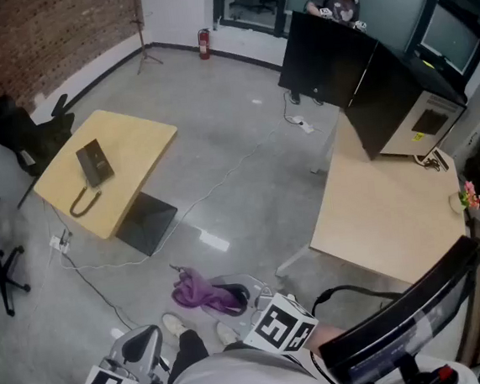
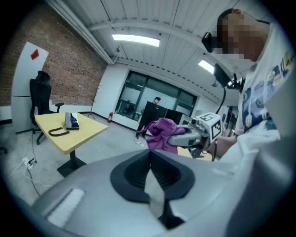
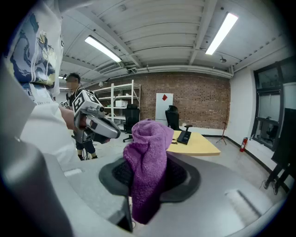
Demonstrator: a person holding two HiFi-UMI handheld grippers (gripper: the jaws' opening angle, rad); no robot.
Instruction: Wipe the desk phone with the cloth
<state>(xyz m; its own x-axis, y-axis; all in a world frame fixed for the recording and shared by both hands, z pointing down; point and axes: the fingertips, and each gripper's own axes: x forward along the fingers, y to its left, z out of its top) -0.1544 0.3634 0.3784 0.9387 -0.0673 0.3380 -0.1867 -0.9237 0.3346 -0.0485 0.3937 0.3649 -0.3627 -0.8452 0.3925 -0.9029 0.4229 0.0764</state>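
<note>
Right gripper (image 3: 148, 178) jaws clamped on purple knitted cloth (image 3: 147, 152), which stands bunched upright above them. Left gripper (image 3: 99, 125) at left, apart. Beyond cloth: yellow desk (image 3: 203, 147) carrying black desk phone (image 3: 184, 136); office chair (image 3: 173, 115) and brick wall (image 3: 199, 99) behind.

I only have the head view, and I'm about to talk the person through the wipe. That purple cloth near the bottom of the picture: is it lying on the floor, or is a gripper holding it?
Observer: Held. In the right gripper view, the right gripper has its jaws shut on the purple cloth, which bunches up above them.
Operator: So it's off the ground?
Observer: In the left gripper view, the part that shows hangs in the air at that gripper's tip, with the floor behind it.
Operator: And the left gripper?
Observer: The left gripper has its jaws together, with nothing between them.
</note>
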